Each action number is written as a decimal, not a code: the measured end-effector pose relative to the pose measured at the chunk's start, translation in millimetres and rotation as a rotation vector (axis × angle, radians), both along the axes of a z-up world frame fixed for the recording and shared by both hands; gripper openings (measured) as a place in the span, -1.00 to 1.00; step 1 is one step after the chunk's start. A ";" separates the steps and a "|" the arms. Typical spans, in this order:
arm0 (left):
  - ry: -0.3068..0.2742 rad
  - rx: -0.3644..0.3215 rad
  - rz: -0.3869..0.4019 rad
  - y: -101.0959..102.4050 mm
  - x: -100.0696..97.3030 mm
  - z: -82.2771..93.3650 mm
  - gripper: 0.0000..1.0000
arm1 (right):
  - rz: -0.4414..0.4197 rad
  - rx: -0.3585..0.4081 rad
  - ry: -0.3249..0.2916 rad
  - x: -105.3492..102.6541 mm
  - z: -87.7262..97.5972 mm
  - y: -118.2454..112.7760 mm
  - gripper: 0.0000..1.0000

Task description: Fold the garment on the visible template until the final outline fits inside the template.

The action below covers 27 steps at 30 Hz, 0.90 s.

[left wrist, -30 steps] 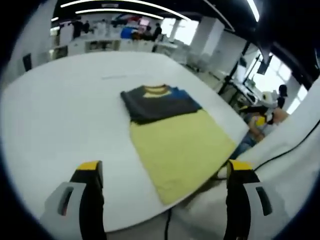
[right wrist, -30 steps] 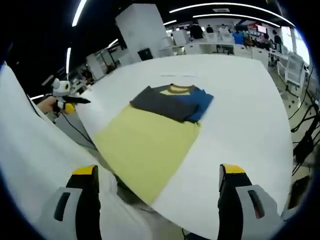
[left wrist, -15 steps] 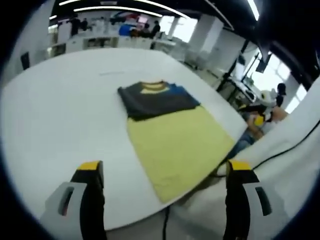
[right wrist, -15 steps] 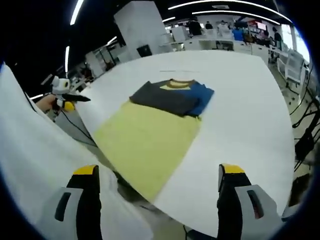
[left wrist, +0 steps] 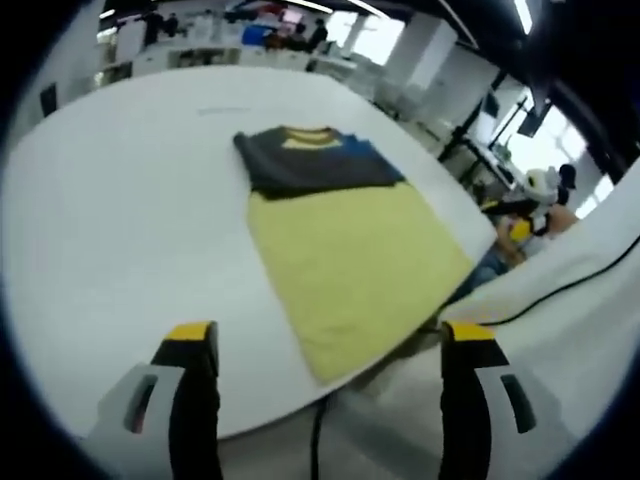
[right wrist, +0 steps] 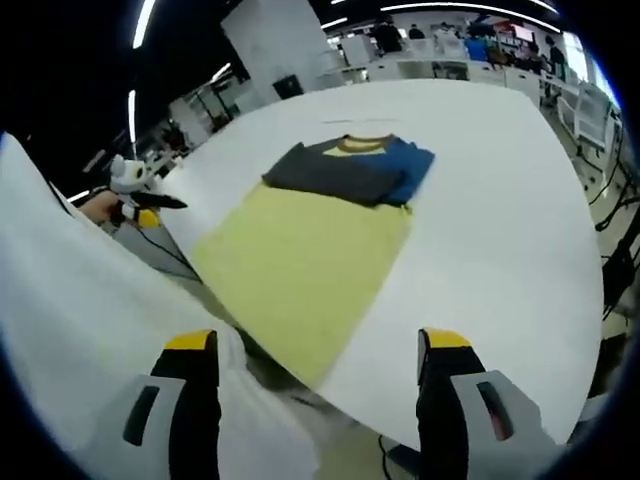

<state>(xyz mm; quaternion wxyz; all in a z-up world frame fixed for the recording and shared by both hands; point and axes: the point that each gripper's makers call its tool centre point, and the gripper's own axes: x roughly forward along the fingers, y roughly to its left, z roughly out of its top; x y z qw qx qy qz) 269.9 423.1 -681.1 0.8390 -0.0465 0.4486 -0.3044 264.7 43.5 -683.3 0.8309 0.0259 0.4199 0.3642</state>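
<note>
A T-shirt lies flat on the white table (left wrist: 110, 200). Its yellow body (left wrist: 350, 255) reaches to the table's near edge, and the dark grey and blue sleeves (left wrist: 310, 165) are folded in across the chest under a yellow collar. The right gripper view has the same yellow body (right wrist: 300, 260) and folded sleeves (right wrist: 350, 170). My left gripper (left wrist: 325, 385) hangs open off the table's near edge, short of the shirt's hem. My right gripper (right wrist: 320, 395) is open too, above the table edge near the hem, with nothing between its fingers. No template outline is discernible.
A white sleeve (right wrist: 70, 320) of the person fills the left of the right gripper view and shows as a sleeve (left wrist: 570, 300) in the left gripper view. Desks and people stand behind the table. Another person (left wrist: 525, 215) sits at the right.
Both views have shifted and tilted slightly, so the shirt sits a little higher and closer. Each gripper's jaws stand a little narrower than before. The shirt itself has not moved.
</note>
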 end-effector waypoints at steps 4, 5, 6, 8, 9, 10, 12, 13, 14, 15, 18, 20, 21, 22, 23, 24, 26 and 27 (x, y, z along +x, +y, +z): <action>0.030 -0.002 0.014 0.6 -4.7 -9.3 0.68 | -0.004 0.016 0.034 -3.8 -6.8 1.8 0.49; 0.037 -0.002 0.014 0.3 -6.7 -12.2 0.67 | -0.003 0.012 0.036 -4.6 -9.0 2.2 0.46; 0.045 -0.005 0.013 -0.2 -8.6 -14.3 0.67 | -0.004 0.012 0.042 -5.6 -11.1 2.4 0.44; 0.061 -0.012 0.013 -1.5 -12.3 -18.7 0.62 | -0.013 0.023 0.053 -6.6 -13.4 3.0 0.42; 0.069 -0.017 0.015 -2.1 -13.8 -20.8 0.57 | -0.021 0.030 0.061 -7.2 -15.1 3.2 0.39; 0.075 -0.022 0.018 -2.5 -14.8 -22.4 0.53 | -0.023 0.032 0.066 -7.4 -17.2 2.6 0.36; 0.084 -0.031 0.025 -3.3 -16.4 -25.5 0.44 | -0.030 0.033 0.079 -9.0 -20.6 2.8 0.30; 0.090 -0.035 0.029 -3.6 -17.1 -27.4 0.42 | -0.033 0.035 0.084 -9.5 -21.7 2.8 0.28; 0.095 -0.037 0.032 -3.9 -17.7 -28.7 0.40 | -0.037 0.039 0.094 -10.0 -24.2 2.7 0.26; 0.102 -0.040 0.032 -4.5 -18.7 -30.3 0.39 | -0.038 0.042 0.101 -10.7 -25.8 2.7 0.24; 0.122 -0.046 0.025 -7.4 -23.0 -34.8 0.35 | -0.031 0.046 0.123 -14.0 -30.1 4.2 0.21; 0.131 -0.050 0.021 -9.3 -25.1 -36.9 0.34 | -0.027 0.049 0.133 -16.1 -31.9 5.6 0.18; 0.134 -0.054 0.021 -10.1 -25.8 -37.6 0.32 | -0.027 0.052 0.136 -16.8 -32.7 6.2 0.16; 0.144 -0.063 0.028 -11.1 -26.6 -38.9 0.30 | -0.028 0.058 0.142 -17.7 -34.0 7.1 0.15; 0.151 -0.071 0.032 -11.8 -27.1 -39.6 0.28 | -0.030 0.064 0.147 -18.3 -34.7 7.7 0.13; 0.157 -0.080 0.037 -12.9 -27.7 -40.4 0.25 | -0.033 0.071 0.152 -19.1 -35.3 8.4 0.12; 0.163 -0.085 0.040 -13.5 -28.3 -41.9 0.19 | -0.041 0.074 0.159 -19.8 -37.2 8.6 0.13; 0.167 -0.085 0.042 -14.0 -29.0 -42.9 0.14 | -0.043 0.071 0.162 -20.4 -38.5 8.3 0.13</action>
